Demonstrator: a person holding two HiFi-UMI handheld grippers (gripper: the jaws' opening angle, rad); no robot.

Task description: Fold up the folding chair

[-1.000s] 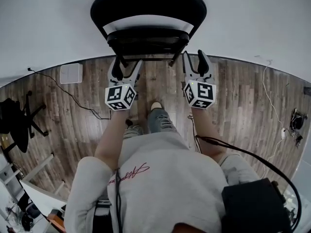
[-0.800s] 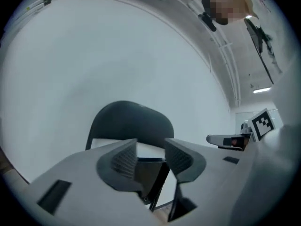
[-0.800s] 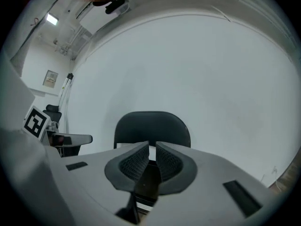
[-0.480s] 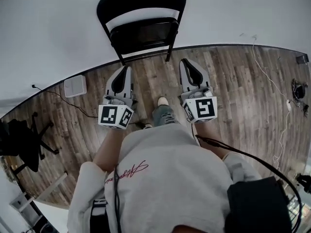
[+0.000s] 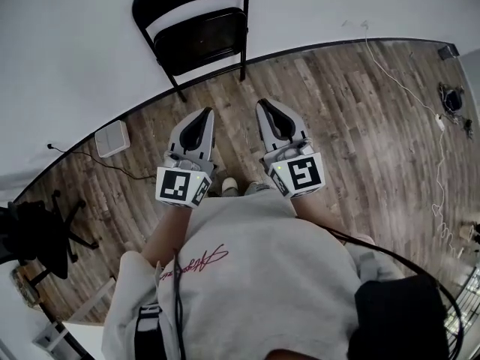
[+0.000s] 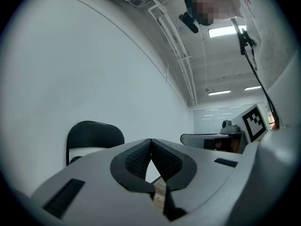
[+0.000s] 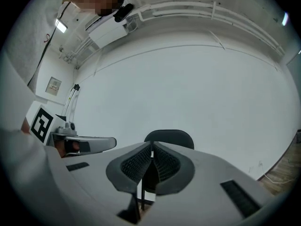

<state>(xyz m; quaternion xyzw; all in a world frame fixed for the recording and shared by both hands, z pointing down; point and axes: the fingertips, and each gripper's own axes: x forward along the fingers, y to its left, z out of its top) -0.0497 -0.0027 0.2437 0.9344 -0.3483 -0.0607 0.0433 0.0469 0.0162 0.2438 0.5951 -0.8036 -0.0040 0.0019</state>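
The black metal folding chair [image 5: 196,40] stands against the white wall [image 5: 67,58], apparently folded flat. Well short of the chair, the left gripper [image 5: 205,114] is pressed together, empty; also clear of the chair, the right gripper [image 5: 265,105] has just been closing on nothing and sits pressed together. Unheld, the chair could topple if its feet slide out on the smooth wooden floor [image 5: 352,118]

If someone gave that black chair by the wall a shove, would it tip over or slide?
The chair is probably stiff: its frame looks like thin tubing. It likely tips easily, standing tall and narrow on slim legs. On the smooth wood floor it may also slide rather than grip.
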